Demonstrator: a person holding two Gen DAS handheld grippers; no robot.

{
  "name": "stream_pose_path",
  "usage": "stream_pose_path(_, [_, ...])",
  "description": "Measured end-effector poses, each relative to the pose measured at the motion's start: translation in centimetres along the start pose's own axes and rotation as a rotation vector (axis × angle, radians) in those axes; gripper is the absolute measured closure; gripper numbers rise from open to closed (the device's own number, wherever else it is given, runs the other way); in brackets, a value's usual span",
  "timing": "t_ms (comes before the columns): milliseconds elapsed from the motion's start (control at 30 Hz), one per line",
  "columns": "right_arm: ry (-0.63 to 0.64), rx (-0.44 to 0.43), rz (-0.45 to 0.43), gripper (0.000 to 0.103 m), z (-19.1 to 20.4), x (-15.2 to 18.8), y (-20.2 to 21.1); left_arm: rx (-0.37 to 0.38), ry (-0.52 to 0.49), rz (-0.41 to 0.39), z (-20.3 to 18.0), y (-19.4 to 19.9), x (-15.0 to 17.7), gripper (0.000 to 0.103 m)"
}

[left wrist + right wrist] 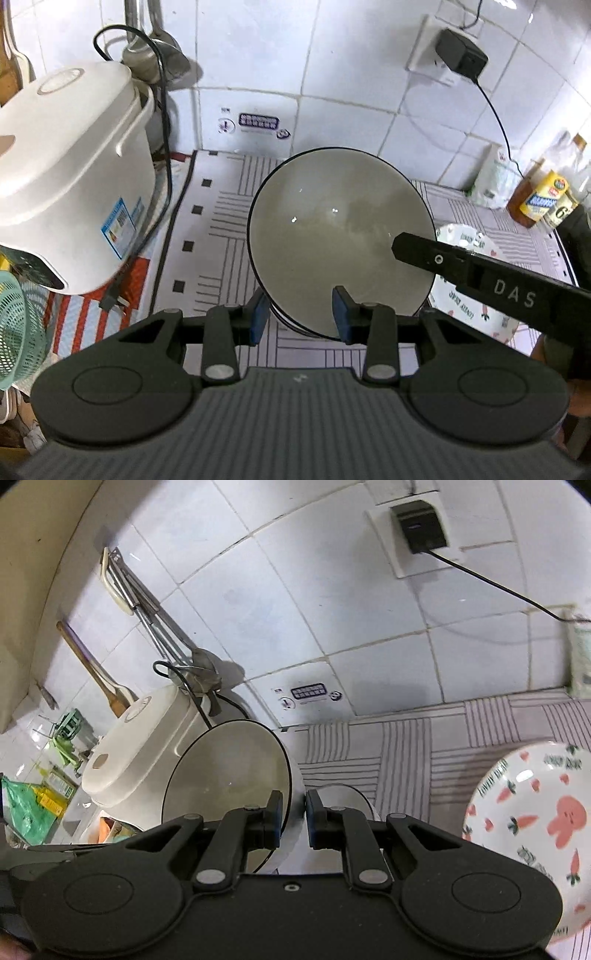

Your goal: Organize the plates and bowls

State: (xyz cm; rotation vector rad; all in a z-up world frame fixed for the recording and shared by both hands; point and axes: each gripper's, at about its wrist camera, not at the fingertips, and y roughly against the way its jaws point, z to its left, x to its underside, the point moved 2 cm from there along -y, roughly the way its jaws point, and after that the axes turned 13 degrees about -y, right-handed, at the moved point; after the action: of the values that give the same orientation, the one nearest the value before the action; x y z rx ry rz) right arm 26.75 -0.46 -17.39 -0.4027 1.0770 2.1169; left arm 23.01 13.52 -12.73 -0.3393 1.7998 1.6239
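Observation:
A grey-white bowl (332, 229) with a thin dark rim hangs tilted over the patterned mat (218, 221). My left gripper (300, 317) is shut on its near wall, with one blue pad inside and one outside. From the right, a black finger (424, 254) of the right gripper reaches over the far rim. In the right wrist view the bowl (225, 782) is seen edge-on, and my right gripper (294, 819) is shut on its rim. A white plate (535, 830) printed with carrots and a rabbit lies on the mat to the right, its edge (491, 321) partly hidden behind the right gripper.
A white rice cooker (66, 184) with a loose black cord stands close on the left. A teal basket (14, 325) sits at the left edge. Bottles (543, 195) stand at the back right. A black charger (461, 55) is plugged in on the tiled wall.

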Motion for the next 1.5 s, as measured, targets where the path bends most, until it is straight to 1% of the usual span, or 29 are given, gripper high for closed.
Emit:
stream_pose_path(100, [0.013, 0.01, -0.033, 0.086, -0.5, 0.9, 0.3, -0.011, -0.01, 0.014, -0.6, -0.8, 0.4, 0.067])
stream_pose_path(200, [0.023, 0.024, -0.06, 0.086, -0.8, 1.5, 0.2, -0.007, -0.003, 0.037, -0.7, -1.7, 0.7, 0.067])
stream_pose_path(367, [0.013, 0.041, -0.059, 0.086, -1.8, 2.0, -0.5, 0.011, 0.005, 0.073, -0.6, -3.4, 0.9, 0.067])
stream_pose_path(500, [0.054, 0.066, -0.071, 0.086, -2.3, 2.6, -1.1, 0.005, -0.011, 0.092, -0.8, -4.5, 0.8, 0.067])
stream_pose_path(633, [0.079, 0.084, -0.082, 0.086, -2.8, 3.0, -1.8, 0.019, -0.004, 0.108, -0.6, -5.3, 0.6, 0.067])
stream_pose_path(800, [0.171, 0.124, -0.092, 0.087, -2.7, 3.8, -2.7, 0.013, -0.021, 0.136, -0.6, -6.4, 0.4, 0.067])
stream_pose_path(1000, [0.257, 0.149, -0.134, 0.087, -2.6, 4.5, -3.5, 0.016, -0.026, 0.181, -0.7, -7.5, 0.3, 0.067])
stream_pose_path(1067, [0.288, 0.165, -0.142, 0.087, -2.3, 4.6, -3.7, 0.016, -0.029, 0.193, -0.6, -7.8, 0.3, 0.07])
stream_pose_path(1200, [0.393, 0.205, -0.126, 0.087, -1.6, 4.8, -4.2, 0.017, -0.026, 0.206, -0.4, -8.2, 0.3, 0.07])
stream_pose_path(1367, [0.415, 0.231, -0.122, 0.087, -1.5, 4.7, -4.6, 0.03, 0.015, 0.206, -0.1, -8.7, 0.3, 0.07])
stream_pose_path(1500, [0.407, 0.229, -0.112, 0.087, -1.5, 4.6, -4.6, 0.03, 0.024, 0.202, 0.0, -8.6, 0.3, 0.07])
